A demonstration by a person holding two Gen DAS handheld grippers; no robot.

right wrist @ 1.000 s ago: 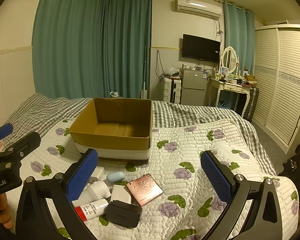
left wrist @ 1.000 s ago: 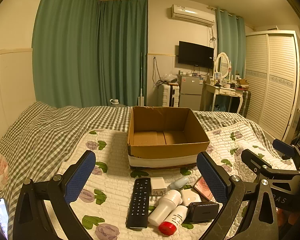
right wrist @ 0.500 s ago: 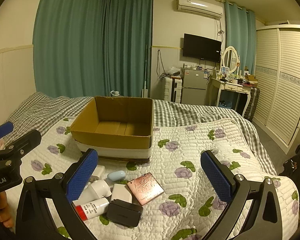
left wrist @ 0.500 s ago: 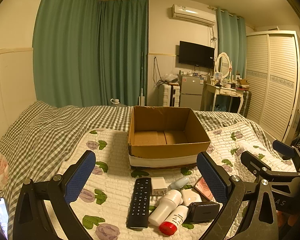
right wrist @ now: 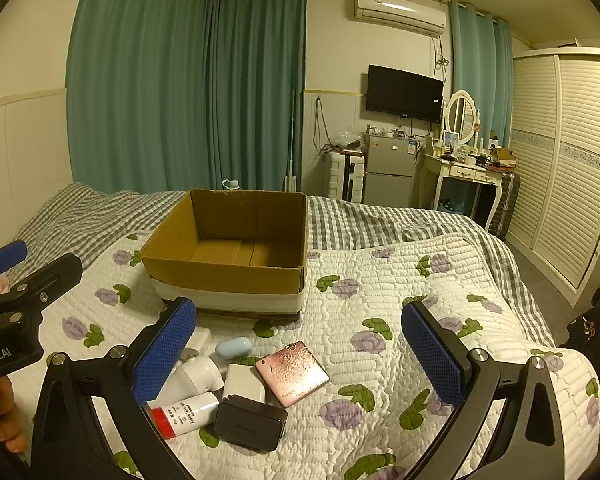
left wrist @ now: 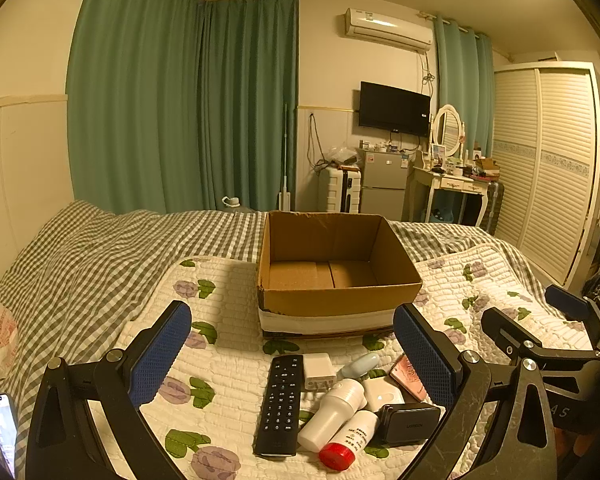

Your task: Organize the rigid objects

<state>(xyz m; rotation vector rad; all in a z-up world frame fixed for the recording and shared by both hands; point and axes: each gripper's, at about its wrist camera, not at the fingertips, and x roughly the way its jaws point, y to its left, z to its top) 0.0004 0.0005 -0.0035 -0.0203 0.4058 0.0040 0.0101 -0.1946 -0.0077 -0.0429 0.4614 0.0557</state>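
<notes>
While both tongs hover over the bed (left wrist: pixel 100 248), nothing has yet been picked up. Left tongs (left wrist: pixel 292 350): spread wide and holding nothing, with the cluster of rigid objects framed between the blue pads, a stance that suits choosing a first item. From left to right in the left wrist view the cluster reads: black remote control (left wrist: pixel 281 404), lying lengthwise toward the box; white plug adapter (left wrist: pixel 318 370) just beside its far end; white bottle (left wrist: pixel 334 410) and red-capped tube (left wrist: pixel 350 436), lying on their sides and touching; pale blue capsule case (left wrist: pixel 360 364); white flat case (left wrist: pixel 382 392); dark grey power bank (left wrist: pixel 410 422); pink patterned card case (left wrist: pixel 408 374), partly hidden behind the right pad. All lie on the floral quilt (left wrist: pixel 228 360), close together and near the person, probably laid out as the stock to be sorted. Cardboard box (left wrist: pixel 332 268): open, apparently empty, just beyond the cluster, so it is judged to be the destination. Right tongs (right wrist: pixel 300 350): likewise fully apart and empty, aimed more at the bare quilt to the right of the cluster.
</notes>
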